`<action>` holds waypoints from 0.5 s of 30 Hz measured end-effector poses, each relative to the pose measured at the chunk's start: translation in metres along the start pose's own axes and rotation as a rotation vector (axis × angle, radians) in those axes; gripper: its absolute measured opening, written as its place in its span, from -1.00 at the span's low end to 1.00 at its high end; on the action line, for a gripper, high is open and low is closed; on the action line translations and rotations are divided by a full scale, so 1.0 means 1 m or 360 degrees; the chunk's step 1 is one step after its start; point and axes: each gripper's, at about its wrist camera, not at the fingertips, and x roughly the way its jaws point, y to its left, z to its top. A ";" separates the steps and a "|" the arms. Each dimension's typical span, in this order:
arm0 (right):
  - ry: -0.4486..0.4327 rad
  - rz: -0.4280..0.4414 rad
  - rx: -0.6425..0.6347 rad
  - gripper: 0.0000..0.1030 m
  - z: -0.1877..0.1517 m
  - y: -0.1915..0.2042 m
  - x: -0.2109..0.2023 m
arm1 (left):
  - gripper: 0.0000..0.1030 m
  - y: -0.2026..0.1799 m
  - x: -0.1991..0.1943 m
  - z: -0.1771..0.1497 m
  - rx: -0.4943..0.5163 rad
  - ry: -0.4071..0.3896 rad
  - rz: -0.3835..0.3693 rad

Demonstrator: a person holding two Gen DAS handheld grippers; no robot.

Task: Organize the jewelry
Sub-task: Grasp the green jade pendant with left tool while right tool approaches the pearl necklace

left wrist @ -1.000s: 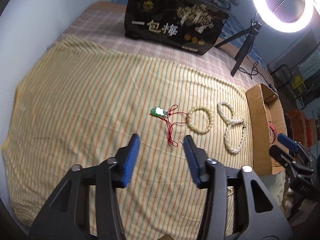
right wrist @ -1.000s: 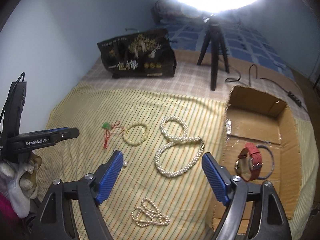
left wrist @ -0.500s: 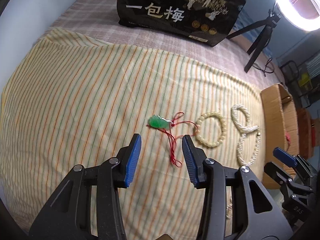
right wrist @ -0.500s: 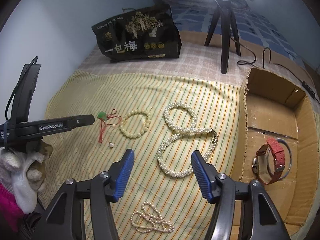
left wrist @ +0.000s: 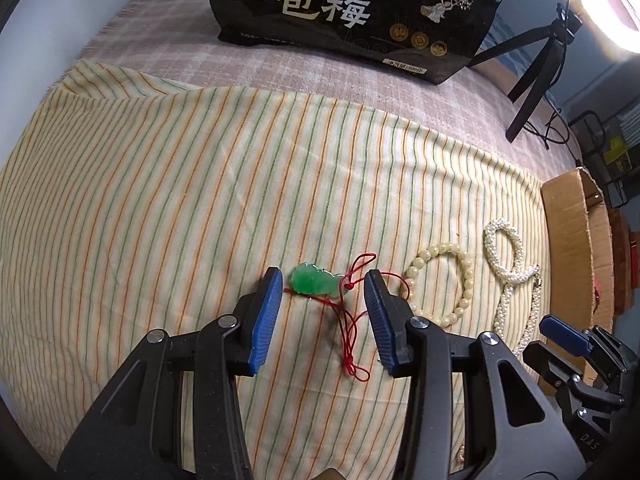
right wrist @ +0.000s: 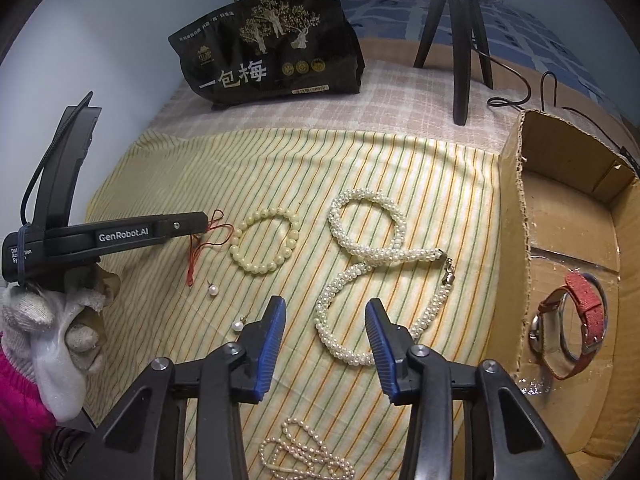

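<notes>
A green jade pendant [left wrist: 313,280] on a red cord [left wrist: 352,320] lies on the striped cloth. My left gripper [left wrist: 324,312] is open, low over the cloth, its blue pads on either side of the pendant and cord. A cream bead bracelet [left wrist: 466,280] [right wrist: 264,244] lies to the right of it. A thick white pearl necklace [right wrist: 384,248] lies beyond that. My right gripper [right wrist: 326,336] is open and empty, its pads straddling the necklace's lower loop. The left gripper also shows in the right wrist view [right wrist: 192,224].
A cardboard box [right wrist: 516,200] at the right holds a red-strap watch [right wrist: 576,320]. Two loose pearl earrings [right wrist: 213,289] and a thin pearl strand [right wrist: 304,452] lie on the near cloth. A black bag [left wrist: 360,12] and a ring-light tripod [right wrist: 460,40] stand at the back.
My left gripper moved forward and down until its pads flank the jade pendant. My right gripper moved forward and lower toward the pearl necklace, its jaws narrowing slightly.
</notes>
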 end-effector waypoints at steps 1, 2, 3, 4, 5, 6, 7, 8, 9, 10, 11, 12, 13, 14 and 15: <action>0.0001 0.0002 -0.0001 -0.19 0.000 0.000 0.001 | -0.16 -0.001 0.001 0.001 0.0005 -0.0002 0.0006; 0.0003 0.0003 -0.0003 -0.20 0.000 0.001 0.002 | -0.16 -0.002 0.002 0.001 0.0010 -0.0002 0.0011; 0.0004 0.0003 -0.0003 -0.20 0.000 0.001 0.002 | -0.16 -0.003 0.003 0.002 0.0020 -0.0005 0.0025; 0.0004 0.0002 -0.0002 -0.20 0.000 0.001 0.003 | -0.16 -0.004 0.004 0.002 0.0025 -0.0008 0.0031; 0.0006 0.0002 0.0000 -0.21 0.000 0.001 0.004 | -0.16 -0.004 0.005 0.003 0.0033 -0.0010 0.0040; 0.0007 0.0001 0.0000 -0.21 0.000 0.001 0.005 | -0.16 -0.005 0.005 0.003 0.0040 -0.0012 0.0048; 0.0009 0.0001 0.0000 -0.23 0.000 0.001 0.006 | -0.16 -0.005 0.006 0.003 0.0045 -0.0014 0.0053; 0.0011 0.0001 0.0000 -0.24 0.000 0.001 0.007 | -0.16 -0.006 0.006 0.003 0.0050 -0.0014 0.0060; 0.0014 0.0001 0.0001 -0.26 0.000 0.001 0.009 | -0.16 -0.007 0.007 0.003 0.0057 -0.0017 0.0067; 0.0016 0.0001 0.0002 -0.27 0.000 0.001 0.010 | -0.16 -0.009 0.008 0.003 0.0062 -0.0018 0.0072; 0.0017 0.0002 0.0003 -0.28 0.000 0.001 0.011 | -0.16 -0.010 0.009 0.004 0.0073 -0.0018 0.0080; 0.0019 0.0004 0.0003 -0.29 0.001 0.001 0.012 | -0.16 -0.011 0.010 0.004 0.0082 -0.0019 0.0087; 0.0022 0.0005 0.0001 -0.30 0.001 0.001 0.013 | -0.16 -0.012 0.011 0.003 0.0089 -0.0019 0.0094; 0.0025 0.0007 -0.0002 -0.31 0.001 0.002 0.015 | -0.16 -0.014 0.012 0.003 0.0095 -0.0020 0.0102; 0.0027 0.0010 -0.0005 -0.31 0.001 0.003 0.015 | -0.16 -0.015 0.012 0.003 0.0101 -0.0022 0.0110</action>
